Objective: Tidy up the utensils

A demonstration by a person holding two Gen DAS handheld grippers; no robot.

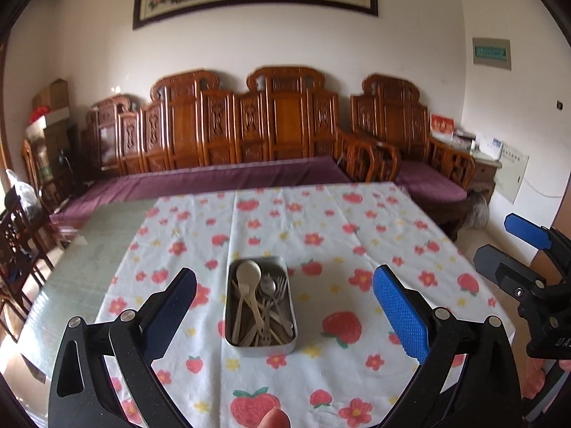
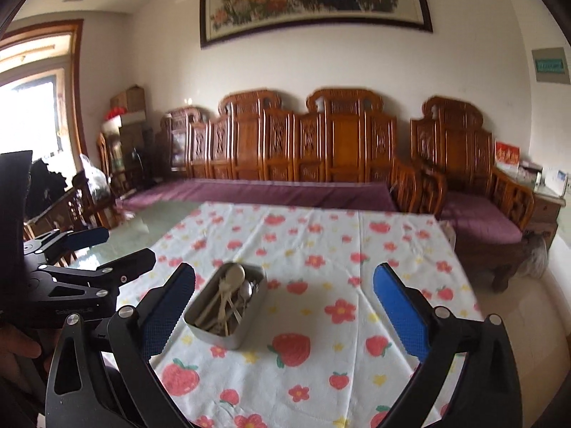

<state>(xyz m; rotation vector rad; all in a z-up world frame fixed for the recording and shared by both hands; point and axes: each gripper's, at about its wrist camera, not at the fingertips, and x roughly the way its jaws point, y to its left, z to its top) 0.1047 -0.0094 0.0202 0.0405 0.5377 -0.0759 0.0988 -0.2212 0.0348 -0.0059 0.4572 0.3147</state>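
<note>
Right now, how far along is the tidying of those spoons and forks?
It looks finished or nearly so: the spoons and forks all lie in the metal tin on the flowered tablecloth, with none loose on the visible cloth. Nothing is in hand: left gripper and right gripper are open and empty. Nothing visible remains.

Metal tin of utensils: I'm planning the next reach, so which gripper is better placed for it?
Left, probably. The tin sits centred between the open left gripper; the right gripper, also open, has it off towards its left finger.

Utensils [image 1: 262,306] lie in the tin [image 1: 233,321] — on the table [image 1: 410,221], before the bench [image 1: 228,178].
</note>
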